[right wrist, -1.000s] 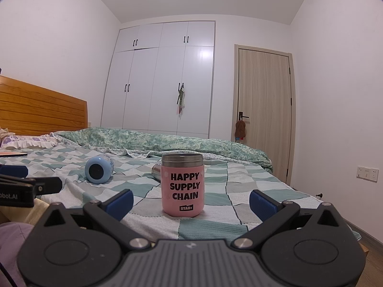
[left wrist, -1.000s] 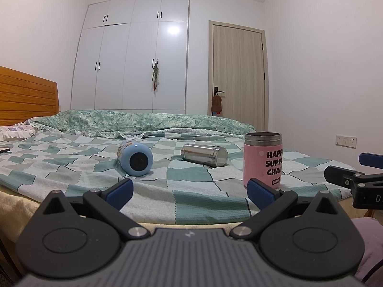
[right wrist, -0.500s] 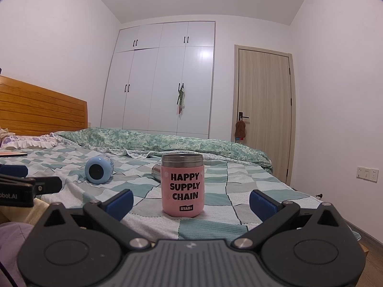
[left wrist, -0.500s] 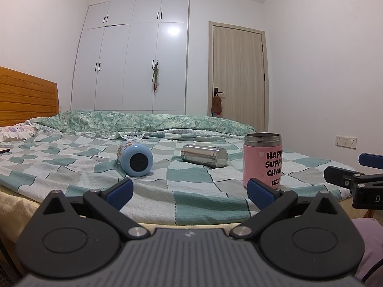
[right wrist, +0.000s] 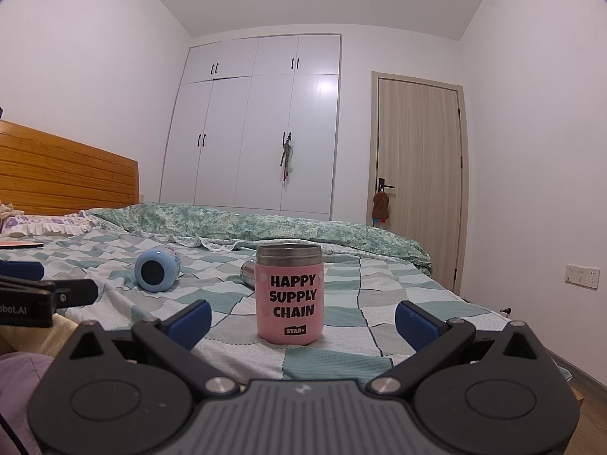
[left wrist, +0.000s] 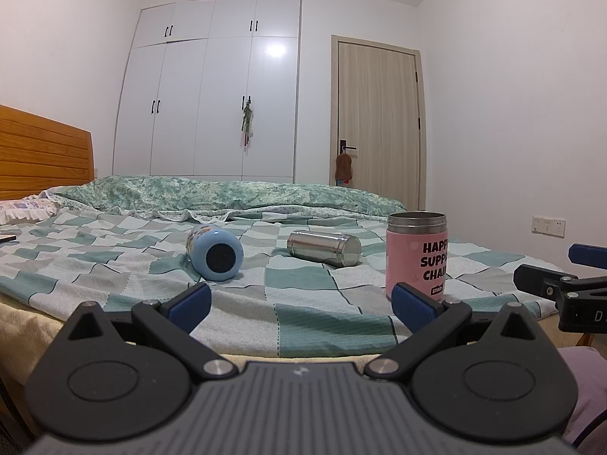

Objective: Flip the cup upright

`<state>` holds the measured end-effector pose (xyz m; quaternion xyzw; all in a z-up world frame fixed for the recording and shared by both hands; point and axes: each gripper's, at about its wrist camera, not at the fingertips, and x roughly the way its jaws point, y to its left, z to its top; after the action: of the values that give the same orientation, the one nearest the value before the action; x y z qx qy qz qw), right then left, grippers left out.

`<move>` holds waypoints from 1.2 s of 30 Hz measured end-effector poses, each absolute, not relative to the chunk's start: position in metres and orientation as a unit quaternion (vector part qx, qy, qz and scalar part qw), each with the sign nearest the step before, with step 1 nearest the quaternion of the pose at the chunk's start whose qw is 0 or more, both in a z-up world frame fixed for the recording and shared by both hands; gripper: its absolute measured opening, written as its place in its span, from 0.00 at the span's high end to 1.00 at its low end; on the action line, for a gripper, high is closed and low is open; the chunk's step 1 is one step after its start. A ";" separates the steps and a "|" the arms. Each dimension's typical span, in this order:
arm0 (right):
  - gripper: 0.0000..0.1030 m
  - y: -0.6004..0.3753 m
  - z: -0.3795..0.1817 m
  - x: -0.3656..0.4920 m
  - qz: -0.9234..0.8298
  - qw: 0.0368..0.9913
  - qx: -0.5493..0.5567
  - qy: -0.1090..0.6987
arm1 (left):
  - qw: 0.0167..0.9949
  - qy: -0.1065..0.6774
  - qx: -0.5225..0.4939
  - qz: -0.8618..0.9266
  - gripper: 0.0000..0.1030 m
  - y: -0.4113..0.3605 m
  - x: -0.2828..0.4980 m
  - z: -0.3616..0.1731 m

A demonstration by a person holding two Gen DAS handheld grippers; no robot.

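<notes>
A pink cup (left wrist: 416, 256) marked HAPPY SUPPLY CHAIN stands upright on the checked bedspread (left wrist: 303, 314); it also shows in the right wrist view (right wrist: 289, 298). A light blue cup (left wrist: 215, 252) lies on its side, base toward me, also in the right wrist view (right wrist: 157, 269). A steel cup (left wrist: 323, 247) lies on its side behind; in the right wrist view (right wrist: 247, 273) it is mostly hidden by the pink cup. My left gripper (left wrist: 301, 307) is open and empty at the bed's near edge. My right gripper (right wrist: 302, 320) is open and empty, facing the pink cup.
A wooden headboard (left wrist: 41, 163) and pillows are at the left. A folded green quilt (left wrist: 227, 193) lies across the far side of the bed. A white wardrobe (left wrist: 212, 98) and a door (left wrist: 377, 121) stand behind. The right gripper's fingers (left wrist: 550, 280) show at the right edge.
</notes>
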<state>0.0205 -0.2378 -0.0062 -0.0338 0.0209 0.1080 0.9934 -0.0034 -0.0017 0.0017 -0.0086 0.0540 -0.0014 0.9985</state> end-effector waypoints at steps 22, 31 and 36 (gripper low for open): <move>0.00 -0.219 0.024 0.028 0.155 0.987 -0.038 0.027 | 0.998 0.050 -0.025 0.007 0.00 0.017 0.007 0.024; 0.00 -0.158 0.079 0.087 0.215 0.975 -0.038 0.042 | 0.998 0.044 -0.021 0.030 0.00 0.074 0.051 0.053; 0.00 -0.111 0.098 0.125 0.242 0.967 -0.051 0.064 | 0.998 0.062 -0.002 0.031 0.00 0.104 0.089 0.060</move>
<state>0.1249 -0.1110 0.0976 -0.0510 0.0639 0.2425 0.9667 0.0892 0.1040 0.0596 -0.0021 0.0620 0.0310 0.9976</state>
